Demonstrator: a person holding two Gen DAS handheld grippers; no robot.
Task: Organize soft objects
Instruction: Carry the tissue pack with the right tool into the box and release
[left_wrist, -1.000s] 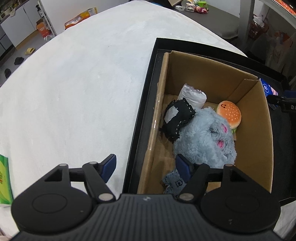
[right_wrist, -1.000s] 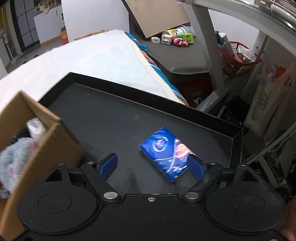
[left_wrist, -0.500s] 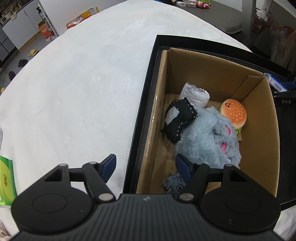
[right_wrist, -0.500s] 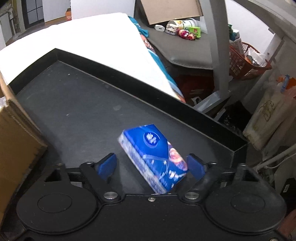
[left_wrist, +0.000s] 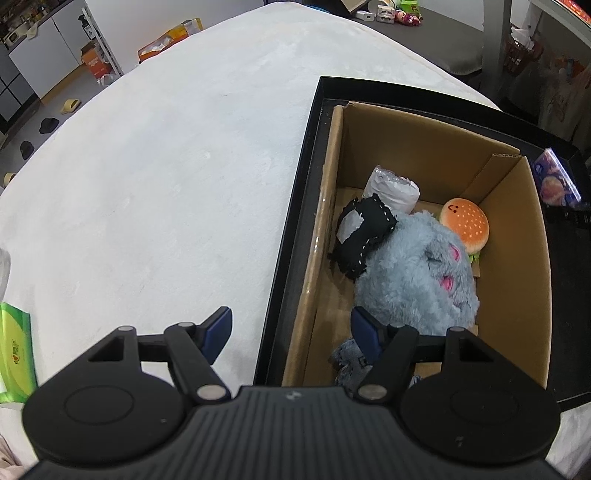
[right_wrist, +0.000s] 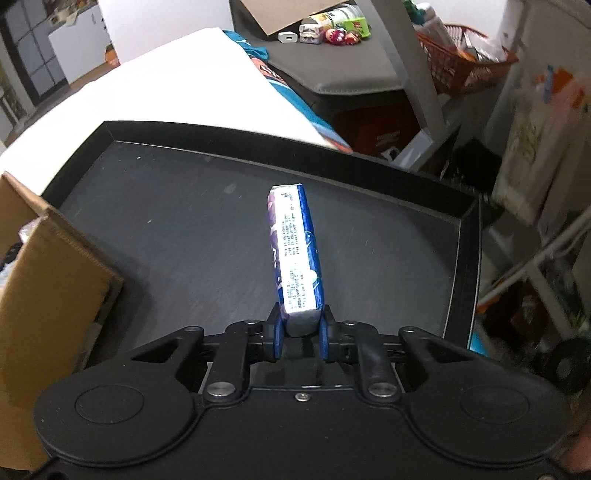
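The right hand-held gripper (right_wrist: 301, 334) is clamped on one end of a blue tissue pack (right_wrist: 295, 254), which is held on edge and raised above the floor of a black tray (right_wrist: 184, 206). The pack's printed white side is turned toward the camera. At the left edge of that view a corner of a cardboard box (right_wrist: 55, 266) is seen standing in the tray.

The left hand-held gripper (left_wrist: 291, 326) is held with its blue fingertips wide apart and nothing between them, one tip over the white bed cover (left_wrist: 166, 166) and the other over the near end of the box (left_wrist: 517, 277). Inside the box a fluffy grey plush (left_wrist: 417, 273) is seen, with a black stitched pouch (left_wrist: 364, 238) lying against it, a white wrapped roll (left_wrist: 391, 188) behind that, and a burger plush (left_wrist: 466, 223) toward the far right corner. A small grey cloth item (left_wrist: 345, 360) lies at the near end, partly hidden by the gripper. The tissue pack (left_wrist: 556, 182) appears beyond the box's right wall. A green packet (left_wrist: 14, 350) lies on the cover at the far left.
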